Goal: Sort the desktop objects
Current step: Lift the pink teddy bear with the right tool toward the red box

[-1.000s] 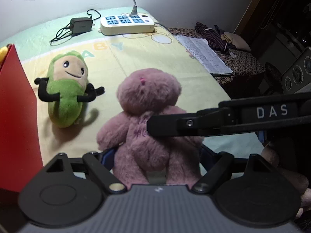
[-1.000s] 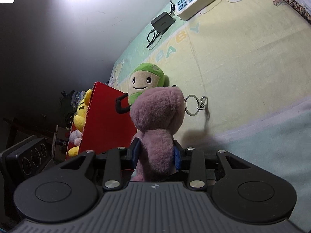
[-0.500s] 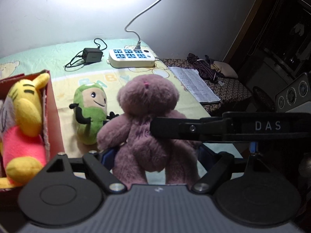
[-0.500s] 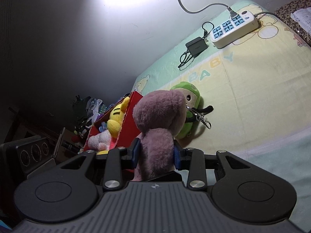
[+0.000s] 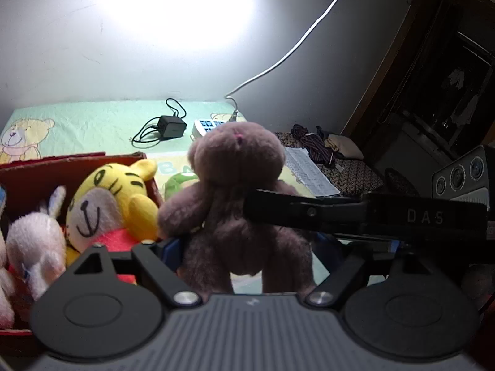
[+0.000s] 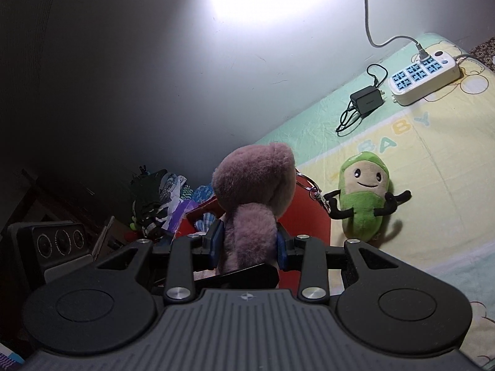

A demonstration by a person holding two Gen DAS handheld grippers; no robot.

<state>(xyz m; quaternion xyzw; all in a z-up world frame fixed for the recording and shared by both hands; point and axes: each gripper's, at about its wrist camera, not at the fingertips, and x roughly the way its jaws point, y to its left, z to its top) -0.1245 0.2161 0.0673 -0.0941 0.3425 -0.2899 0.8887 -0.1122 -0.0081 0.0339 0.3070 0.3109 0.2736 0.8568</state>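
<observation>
done: yellow tiger (image 5: pixel 108 198), pink bunny (image 5: pixel 32 247) in red box (image 5: pixel 71 167) | now: we hold mauve bear (image 5: pixel 238 204) between both grippers' fingers, left gripper (image 5: pixel 247 247) on legs, right gripper (image 6: pixel 249 244) on torso | left: bear into box beyond-left of fingers, green plush (image 6: pixel 365 194) on mat

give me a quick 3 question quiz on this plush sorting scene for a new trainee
1. True or false: the green plush is already inside the red box.
2. Which toy do both grippers hold? A) yellow tiger plush B) mauve bear plush C) white bunny plush
3. Fill in: the black charger lies on the mat next to the white ____.

Key
1. False. It lies on the mat, outside the box.
2. B. The right gripper clamps the mauve bear plush at the body, and the left gripper has it between its fingers. The yellow tiger plush and white bunny plush sit in the box.
3. Power strip.
</observation>
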